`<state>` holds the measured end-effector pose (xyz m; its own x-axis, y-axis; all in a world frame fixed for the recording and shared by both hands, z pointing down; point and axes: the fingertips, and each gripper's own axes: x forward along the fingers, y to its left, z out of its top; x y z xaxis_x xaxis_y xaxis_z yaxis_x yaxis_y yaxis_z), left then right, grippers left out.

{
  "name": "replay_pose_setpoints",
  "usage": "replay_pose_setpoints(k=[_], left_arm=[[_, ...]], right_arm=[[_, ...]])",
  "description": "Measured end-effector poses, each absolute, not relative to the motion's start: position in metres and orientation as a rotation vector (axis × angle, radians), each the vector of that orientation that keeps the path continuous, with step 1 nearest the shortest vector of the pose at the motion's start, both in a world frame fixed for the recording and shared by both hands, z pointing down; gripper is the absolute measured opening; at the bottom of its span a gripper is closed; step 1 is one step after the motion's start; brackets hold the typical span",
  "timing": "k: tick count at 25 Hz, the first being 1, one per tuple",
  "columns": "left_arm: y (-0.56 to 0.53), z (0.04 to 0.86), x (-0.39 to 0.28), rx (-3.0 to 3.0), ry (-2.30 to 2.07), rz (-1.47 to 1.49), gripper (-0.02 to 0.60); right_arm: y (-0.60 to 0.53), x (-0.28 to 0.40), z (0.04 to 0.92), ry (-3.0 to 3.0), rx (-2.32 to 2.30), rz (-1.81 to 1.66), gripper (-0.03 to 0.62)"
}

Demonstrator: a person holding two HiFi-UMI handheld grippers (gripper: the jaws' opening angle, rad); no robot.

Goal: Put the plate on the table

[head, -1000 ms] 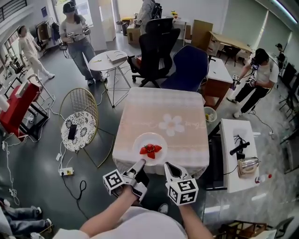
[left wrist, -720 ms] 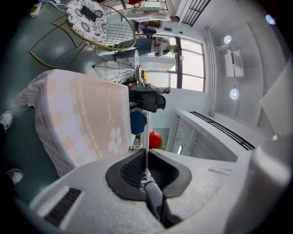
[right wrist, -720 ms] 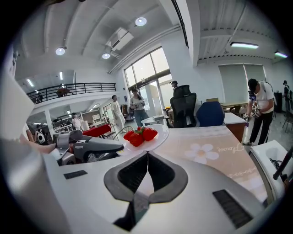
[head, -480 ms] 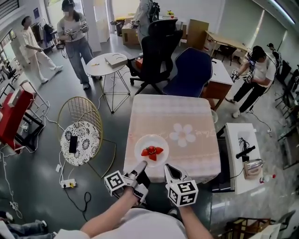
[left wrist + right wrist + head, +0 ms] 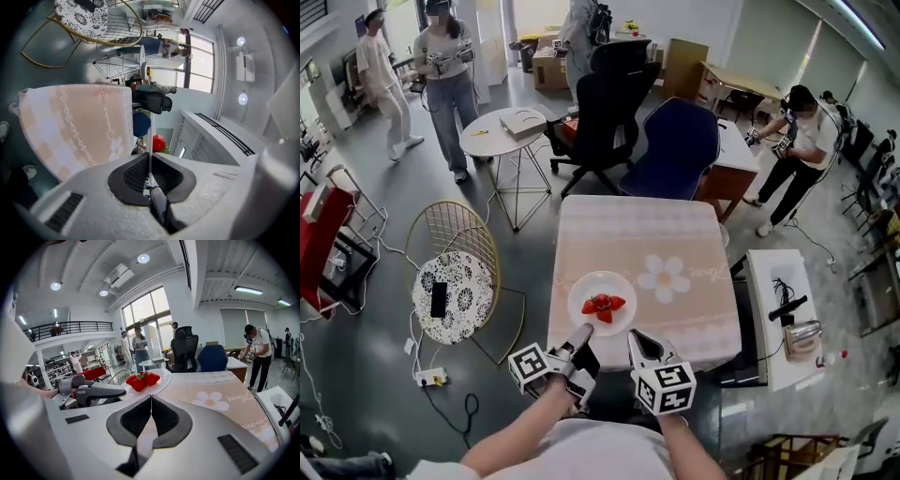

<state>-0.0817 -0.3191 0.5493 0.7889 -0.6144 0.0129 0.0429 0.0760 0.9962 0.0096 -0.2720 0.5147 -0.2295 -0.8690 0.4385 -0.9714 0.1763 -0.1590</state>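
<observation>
Left gripper (image 5: 583, 331), jaws clamped on the near rim of a white plate (image 5: 614, 284), holds it at the near left part of a table (image 5: 647, 234) draped in a pink checked cloth; three strawberries (image 5: 603, 304) lie in the middle of the plate. Whether the plate touches the cloth cannot be told. Right gripper (image 5: 635, 337) hovers just beside the left, jaws together on nothing, its tips short of the plate's near right rim. Both forearms (image 5: 516, 433) reach up from the bottom of the head view, converging toward the table's near edge. A white flower print (image 5: 664, 277) marks the cloth to the right of the plate. A gold wire chair (image 5: 455, 272) stands to the left of the table, a black office chair (image 5: 614, 103) and a blue chair (image 5: 673, 141) beyond its far side, a round white side table (image 5: 502, 127) farther left, and people stand about the room
</observation>
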Motion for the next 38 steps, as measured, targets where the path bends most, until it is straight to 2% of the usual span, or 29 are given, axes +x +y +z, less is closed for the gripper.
replay_pose_setpoints(k=[8,23,38], left_arm=[[-0.334,0.564,-0.059,1.421,-0.577,-0.528,0.018],[-0.375,0.603,0.05,1.421,-0.663,-0.45,0.018],[-0.405,0.662,0.104,1.382,-0.805,-0.354,0.018]], right_arm=[[-0.297,0.031,0.532,-2.276,1.684,0.635,0.005],[-0.345,0.139,0.561,-2.3,1.565,0.706,0.005],[-0.377,0.195,0.606,-2.312,1.436,0.805,0.005]])
